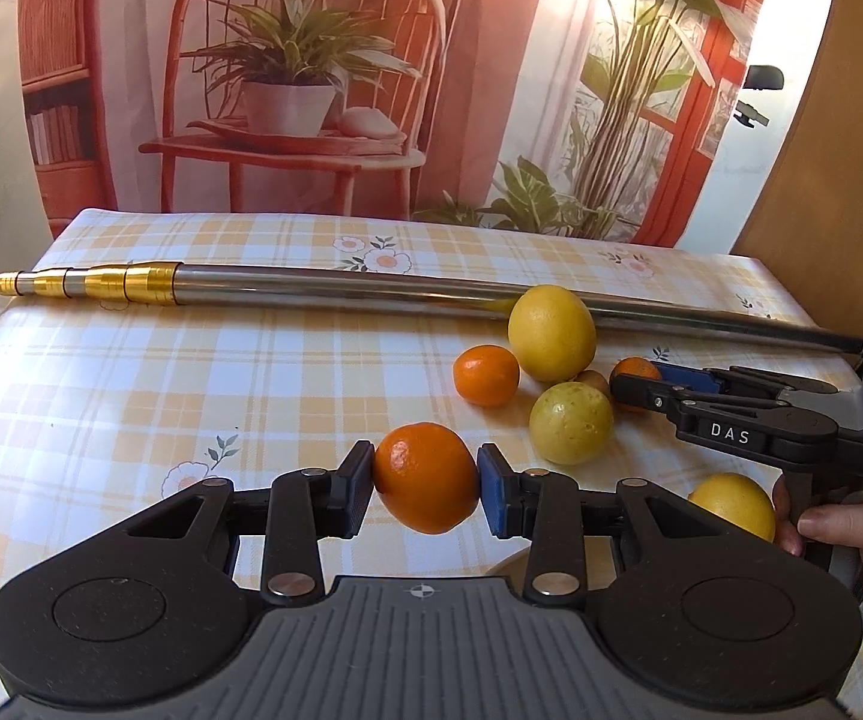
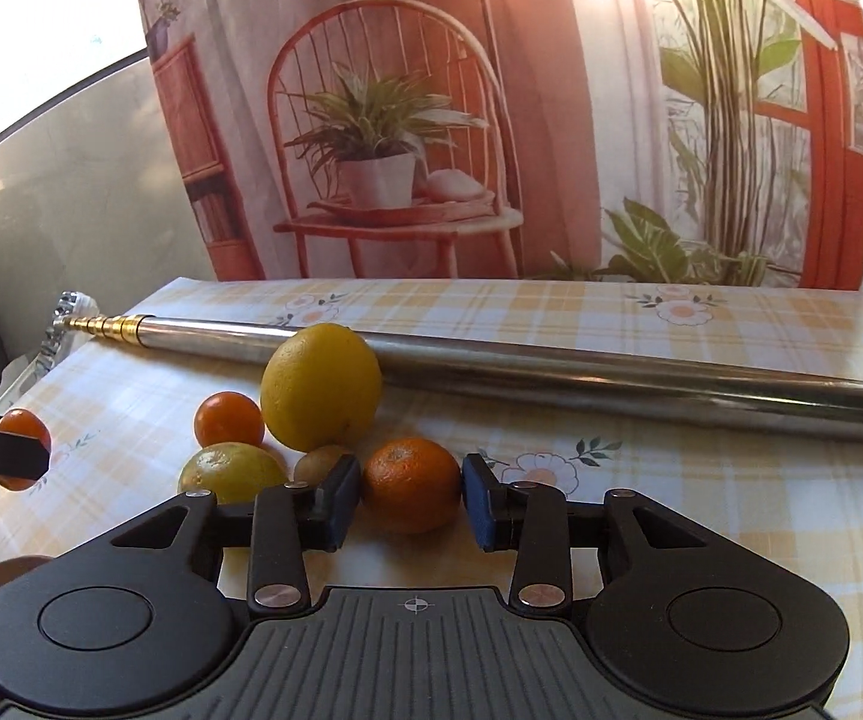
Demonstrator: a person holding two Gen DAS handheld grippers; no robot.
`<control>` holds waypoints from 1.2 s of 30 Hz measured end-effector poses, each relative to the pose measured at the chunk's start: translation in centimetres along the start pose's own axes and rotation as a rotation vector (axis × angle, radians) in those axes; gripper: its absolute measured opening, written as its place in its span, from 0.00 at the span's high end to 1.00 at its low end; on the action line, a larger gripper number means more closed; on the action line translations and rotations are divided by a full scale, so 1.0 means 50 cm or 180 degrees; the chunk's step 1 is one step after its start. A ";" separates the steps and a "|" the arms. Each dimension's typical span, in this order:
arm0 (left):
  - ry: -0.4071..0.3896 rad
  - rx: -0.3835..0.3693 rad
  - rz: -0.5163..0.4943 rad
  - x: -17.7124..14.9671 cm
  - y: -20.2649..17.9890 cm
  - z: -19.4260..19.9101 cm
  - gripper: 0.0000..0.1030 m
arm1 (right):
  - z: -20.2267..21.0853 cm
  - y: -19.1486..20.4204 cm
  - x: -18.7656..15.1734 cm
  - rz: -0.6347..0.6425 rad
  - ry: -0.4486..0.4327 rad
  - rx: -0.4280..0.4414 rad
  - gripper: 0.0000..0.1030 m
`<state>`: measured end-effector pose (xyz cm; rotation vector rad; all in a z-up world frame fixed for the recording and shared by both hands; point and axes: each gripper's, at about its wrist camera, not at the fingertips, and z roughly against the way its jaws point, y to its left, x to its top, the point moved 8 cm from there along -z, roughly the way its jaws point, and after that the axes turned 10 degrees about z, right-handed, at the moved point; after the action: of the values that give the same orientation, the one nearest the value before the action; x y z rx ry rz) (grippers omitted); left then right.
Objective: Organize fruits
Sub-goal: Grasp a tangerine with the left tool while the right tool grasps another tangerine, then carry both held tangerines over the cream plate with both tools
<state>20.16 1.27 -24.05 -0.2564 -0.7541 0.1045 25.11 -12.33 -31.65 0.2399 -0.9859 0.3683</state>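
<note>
On the checked tablecloth [image 2: 701,420], sorting is under way. Left gripper [image 1: 425,480] is clamping an orange [image 1: 425,477], seemingly lifted. Right gripper [image 2: 410,489] is straddling a second orange [image 2: 410,483] resting beside the fruit pile [image 2: 317,390]; jaws parted, pads just beside the skin. Next move, likely: closing squarely without nudging neighbours.
</note>
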 end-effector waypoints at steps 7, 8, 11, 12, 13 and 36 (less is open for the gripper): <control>0.0014 0.0012 0.0066 -0.006 0.008 0.003 0.62 | 0.014 -0.005 -0.006 -0.0062 -0.0061 -0.0061 0.68; 0.0009 0.0016 0.0069 -0.007 0.009 0.004 0.62 | 0.018 -0.008 -0.006 -0.0083 -0.0089 -0.0087 0.68; -0.0001 0.0019 0.0069 -0.010 0.010 0.010 0.62 | 0.030 -0.026 -0.008 -0.0216 -0.0161 -0.0145 0.68; -0.0004 0.0021 0.0069 -0.012 0.010 0.013 0.62 | 0.034 -0.029 -0.008 -0.0248 -0.0195 -0.0156 0.68; -0.0005 0.0025 0.0070 -0.013 0.010 0.013 0.62 | 0.040 -0.033 -0.007 -0.0276 -0.0244 -0.0163 0.68; 0.0002 -0.0136 0.0044 -0.047 0.015 0.075 0.62 | 0.086 -0.036 -0.026 -0.0396 -0.0181 -0.0383 0.68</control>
<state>15.87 2.27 -23.20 -0.3021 -0.7546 0.1014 21.92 -15.79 -30.53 0.2023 -1.0397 0.1888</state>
